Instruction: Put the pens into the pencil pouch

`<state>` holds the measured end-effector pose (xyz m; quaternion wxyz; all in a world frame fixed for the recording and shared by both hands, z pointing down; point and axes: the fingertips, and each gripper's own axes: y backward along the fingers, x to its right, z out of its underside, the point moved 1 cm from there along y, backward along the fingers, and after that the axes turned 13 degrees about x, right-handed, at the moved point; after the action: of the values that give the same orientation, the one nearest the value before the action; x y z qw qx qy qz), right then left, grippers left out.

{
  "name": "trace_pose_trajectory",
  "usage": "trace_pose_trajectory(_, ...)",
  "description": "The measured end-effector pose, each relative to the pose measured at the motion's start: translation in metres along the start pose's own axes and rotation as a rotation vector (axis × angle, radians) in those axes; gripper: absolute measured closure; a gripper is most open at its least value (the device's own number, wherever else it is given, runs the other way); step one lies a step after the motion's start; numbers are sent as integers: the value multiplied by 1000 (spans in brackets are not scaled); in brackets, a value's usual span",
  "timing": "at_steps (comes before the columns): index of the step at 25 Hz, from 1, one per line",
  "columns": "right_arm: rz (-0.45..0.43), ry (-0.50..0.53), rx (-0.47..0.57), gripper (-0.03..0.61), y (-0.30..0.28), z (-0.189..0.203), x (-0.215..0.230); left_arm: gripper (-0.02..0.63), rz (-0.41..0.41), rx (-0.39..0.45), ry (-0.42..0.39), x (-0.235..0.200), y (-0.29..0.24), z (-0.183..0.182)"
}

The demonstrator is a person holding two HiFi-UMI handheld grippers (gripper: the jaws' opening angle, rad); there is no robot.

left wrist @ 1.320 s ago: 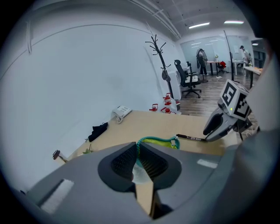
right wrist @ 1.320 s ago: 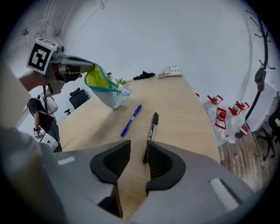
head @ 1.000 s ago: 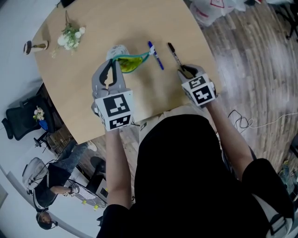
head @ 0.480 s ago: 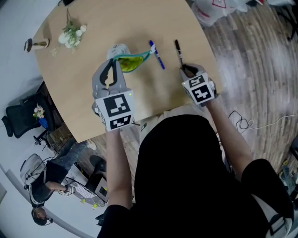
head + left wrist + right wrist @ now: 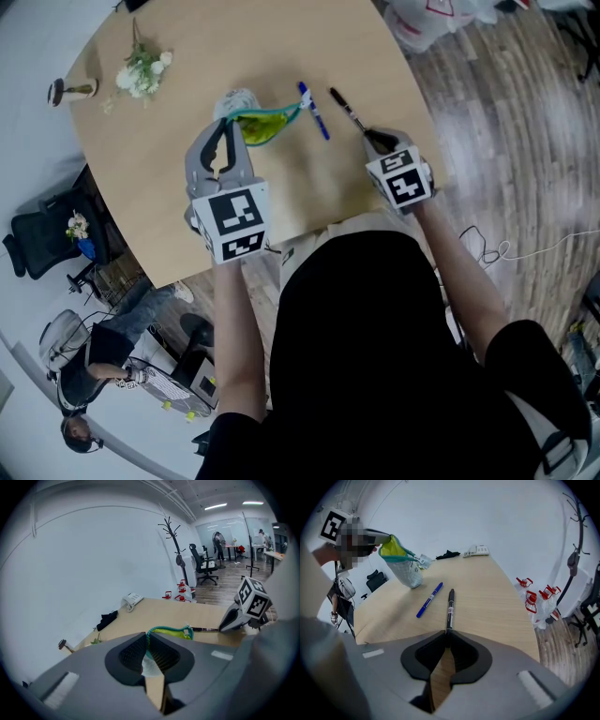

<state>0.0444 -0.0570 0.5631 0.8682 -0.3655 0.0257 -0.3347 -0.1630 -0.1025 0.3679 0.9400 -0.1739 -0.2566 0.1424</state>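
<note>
1. Right gripper view: the right gripper has just been closing its jaws, and the pads now pinch the near end of the black pen.
2. The rest of the black pen runs straight away from the jaws over the light wooden table. Whether its far end touches the wood I cannot tell.
3. Just to the left of it lies the blue pen, flat on the table. It is angled so that its far end comes near the black pen's tip, but the two stay apart.
4. Farther left, the pencil pouch hangs with its yellow-lined mouth up and its pale body reaching down to the table.
5. At the table's far end sit a white desk phone and a dark crumpled item.
6. Left gripper view: the left gripper has its jaws together on the teal rim of the pencil pouch, clamping it. The open mouth shows just beyond the pads.
7. Head view: the pouch sits between the two grippers, with the blue pen just beside its mouth. A small bunch of flowers lies well apart, near the table's far left edge.
</note>
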Motion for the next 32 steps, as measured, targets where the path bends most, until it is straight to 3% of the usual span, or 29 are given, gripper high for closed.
trace_pose_trajectory(17,-5,-48,38,535,17,-10,2,589,-2,0,0,1,3,5)
trace_pose_trajectory(32,-11,-33,151,535,61,-60,4,589,18,11,-2,-1,-11,1)
